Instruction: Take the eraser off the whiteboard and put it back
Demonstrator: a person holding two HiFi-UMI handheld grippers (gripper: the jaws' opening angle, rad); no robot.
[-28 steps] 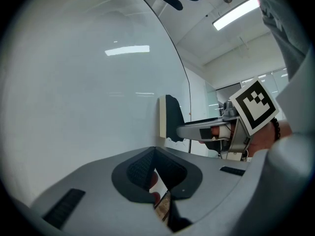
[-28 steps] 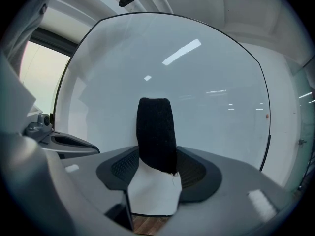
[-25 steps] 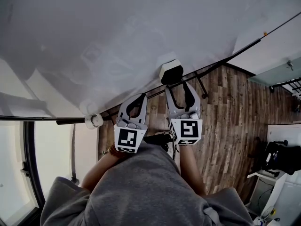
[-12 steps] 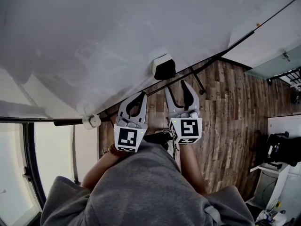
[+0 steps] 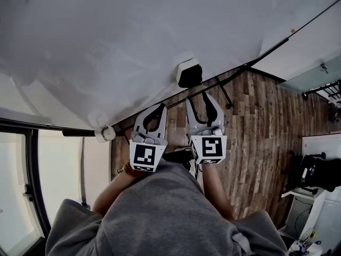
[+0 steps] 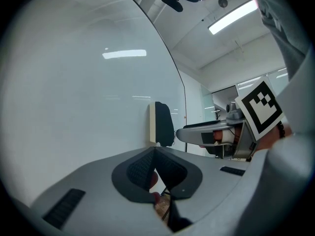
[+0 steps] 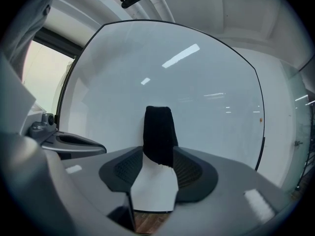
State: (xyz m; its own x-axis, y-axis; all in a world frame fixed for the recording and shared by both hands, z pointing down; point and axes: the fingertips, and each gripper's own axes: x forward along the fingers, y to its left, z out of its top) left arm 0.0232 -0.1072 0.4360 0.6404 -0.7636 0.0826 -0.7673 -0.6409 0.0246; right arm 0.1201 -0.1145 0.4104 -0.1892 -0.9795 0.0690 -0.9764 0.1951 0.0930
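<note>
Whiteboard [image 5: 133,47] fills the upper field, with wood floor [image 5: 256,121] below. The eraser [image 5: 188,73] is on the board, straight ahead of the right gripper [image 5: 200,97], which is the nearer of the two. Its jaws stand apart and have just been closing; nothing lies between them yet. The right gripper view shows the eraser [image 7: 158,134] centred in the gap, long axis upright. Only the head view shows that the tips stop just short of it. The left gripper [image 5: 160,109] is clenched and empty. Its view alone shows the eraser [image 6: 161,124] side-on, pale base flat against the board.
</note>
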